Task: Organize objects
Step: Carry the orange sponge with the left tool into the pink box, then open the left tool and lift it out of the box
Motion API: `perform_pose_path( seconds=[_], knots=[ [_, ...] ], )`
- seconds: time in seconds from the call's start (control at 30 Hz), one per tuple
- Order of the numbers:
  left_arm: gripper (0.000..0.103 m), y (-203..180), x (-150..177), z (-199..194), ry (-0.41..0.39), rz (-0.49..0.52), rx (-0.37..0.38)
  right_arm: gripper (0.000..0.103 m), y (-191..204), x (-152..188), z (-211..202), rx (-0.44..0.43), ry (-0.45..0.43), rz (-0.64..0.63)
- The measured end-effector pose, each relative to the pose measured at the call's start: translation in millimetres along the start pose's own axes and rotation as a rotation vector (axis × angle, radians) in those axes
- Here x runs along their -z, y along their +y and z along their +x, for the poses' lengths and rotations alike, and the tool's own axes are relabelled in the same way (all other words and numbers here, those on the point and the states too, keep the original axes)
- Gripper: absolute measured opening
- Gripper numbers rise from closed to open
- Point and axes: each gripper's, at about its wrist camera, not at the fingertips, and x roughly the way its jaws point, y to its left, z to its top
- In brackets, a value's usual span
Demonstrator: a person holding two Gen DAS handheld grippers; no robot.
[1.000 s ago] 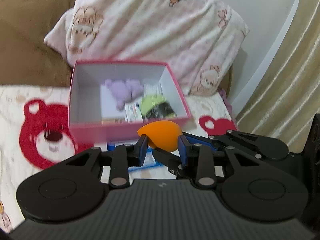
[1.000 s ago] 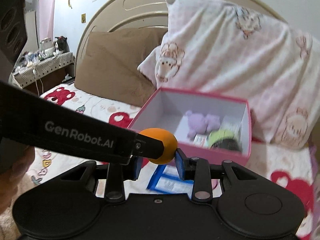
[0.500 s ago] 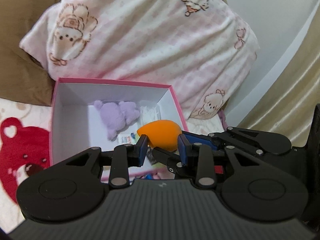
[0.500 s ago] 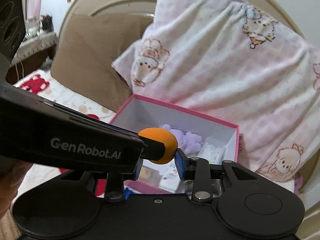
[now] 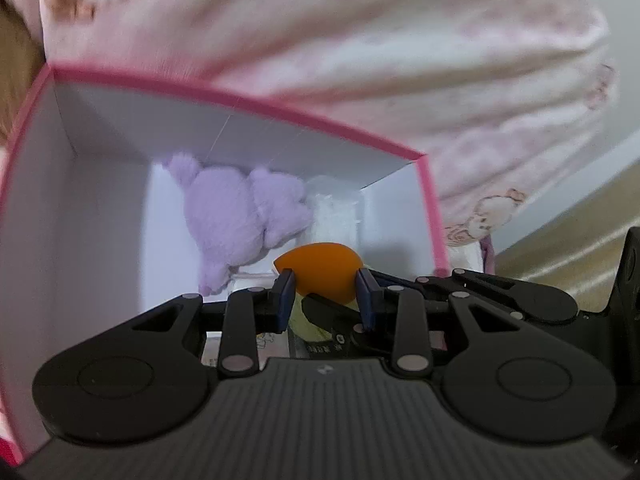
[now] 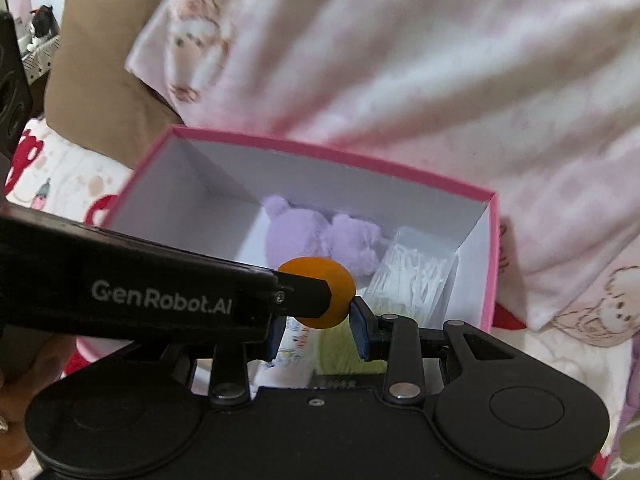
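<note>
We hold the orange sponge between both tools above the open pink box, so the step in hand is, by our reading, the drop into the box. The left gripper has its jaws drawn narrow, with the blue pads pressed on either side of the sponge's wide end. In the right wrist view the right gripper stands a little wider: its right pad touches the sponge, while its left pad is hidden behind the left tool's arm, so we judge it a grip on the sponge but cannot see both contacts. The sponge hangs over the box's inside, near the right half and clear of the floor. The next move calls for a short descent and then a release by both tools, one after the other or together, so that the sponge does not cling to one pad and get carried out again. Room is tight: a purple plush lies against the back wall, a clear packet of cotton swabs sits beside it at the right wall, and a yellow-green thing and a printed card lie under the grippers, partly hidden. A pink pillow leans just behind the box, and a brown cushion lies at its left.
</note>
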Motion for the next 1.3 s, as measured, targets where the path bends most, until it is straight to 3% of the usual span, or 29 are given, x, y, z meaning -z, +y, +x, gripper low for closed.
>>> perform_pose_path(
  seconds=[0.23,0.33,0.5,0.6,0.73,0.97,1.1,1.3],
  knots=[
    [0.031,16,0,23,-0.025,-0.076,0.007,0.042,1,-4,26,0.051,0.038,-0.093],
    [0.030,10,4,28,-0.033,-0.045,-0.041,0.046,-1,-3,23,0.059,0.013,-0.094],
    [0.031,7,10,32,-0.030,-0.043,-0.047,0.046,0,12,14,0.038,-0.047,-0.085],
    [0.039,0,15,26,-0.038,-0.018,-0.064,0.046,7,20,4,0.035,-0.082,-0.088],
    [0.059,-16,24,6,-0.009,0.066,-0.097,0.047,13,30,-17,0.004,-0.145,-0.043],
    [0.071,-45,49,-55,0.012,0.216,-0.220,0.053,34,61,-72,-0.013,-0.180,-0.066],
    [0.079,-57,62,-94,0.017,0.273,-0.276,0.069,43,72,-111,-0.013,-0.192,-0.072],
    [0.086,-61,85,-156,-0.027,0.326,-0.317,0.071,49,89,-153,-0.011,-0.191,-0.104]
  ],
)
